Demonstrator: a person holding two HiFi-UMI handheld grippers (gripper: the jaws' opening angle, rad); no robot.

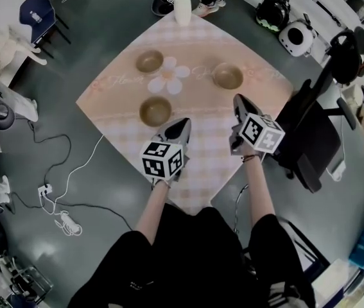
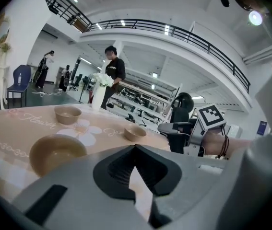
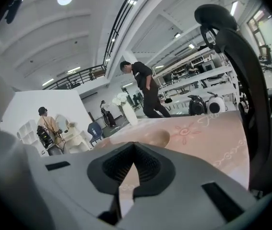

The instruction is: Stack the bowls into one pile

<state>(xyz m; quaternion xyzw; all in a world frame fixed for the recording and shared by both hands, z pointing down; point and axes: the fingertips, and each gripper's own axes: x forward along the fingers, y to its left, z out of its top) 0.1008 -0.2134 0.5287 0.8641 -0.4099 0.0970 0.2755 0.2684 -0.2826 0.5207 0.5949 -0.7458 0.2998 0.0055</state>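
Head view: three bowls sit apart mid-frame, unstacked. My left gripper and right gripper hover just below them, both pressed together and empty, lined up for a first grab I guess.

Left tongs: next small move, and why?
Probably open the left tongs: they are shut and empty, the nearest bowl sits just ahead of them, and the far bowl and right bowl stand apart from it, nothing stacked.

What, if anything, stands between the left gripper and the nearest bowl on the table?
Nothing visible does. The left gripper is close beside the nearest bowl, with only bare tablecloth between them. The far bowl, the right bowl and the vase sit farther off.
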